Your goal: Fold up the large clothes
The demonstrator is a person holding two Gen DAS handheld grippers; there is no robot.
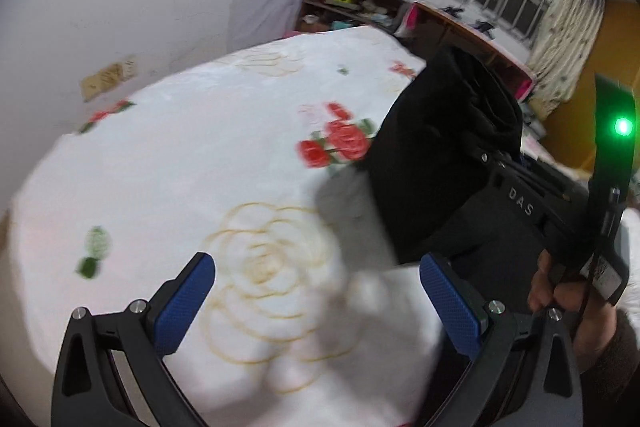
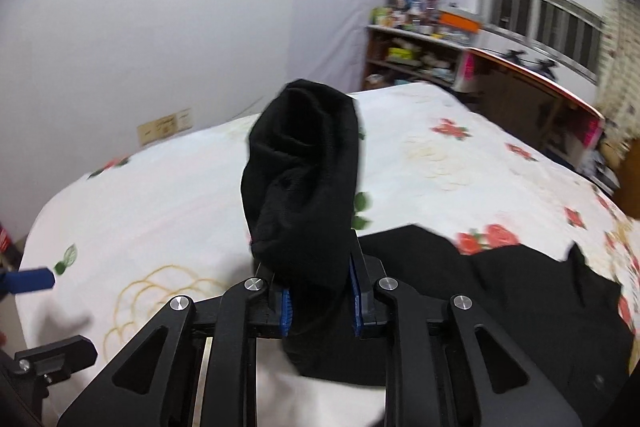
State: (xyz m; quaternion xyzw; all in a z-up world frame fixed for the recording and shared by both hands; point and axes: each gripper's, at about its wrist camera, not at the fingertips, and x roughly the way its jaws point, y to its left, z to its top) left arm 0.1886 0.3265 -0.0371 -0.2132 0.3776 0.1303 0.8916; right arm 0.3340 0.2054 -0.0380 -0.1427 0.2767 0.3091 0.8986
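Right wrist view: your right gripper is clenched on a bunched fold of the black garment, lifted above the flowered bedspread, while the rest trails near right on the bed. From the left wrist view, your left gripper hangs released, jaws wide apart, nothing between them.

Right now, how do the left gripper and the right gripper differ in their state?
The left gripper is wide open with nothing between its blue pads; the right gripper is shut on the black garment. The left hangs over bare floral bedsheet; the right lifts bunched cloth. Both have black frames and blue pads.
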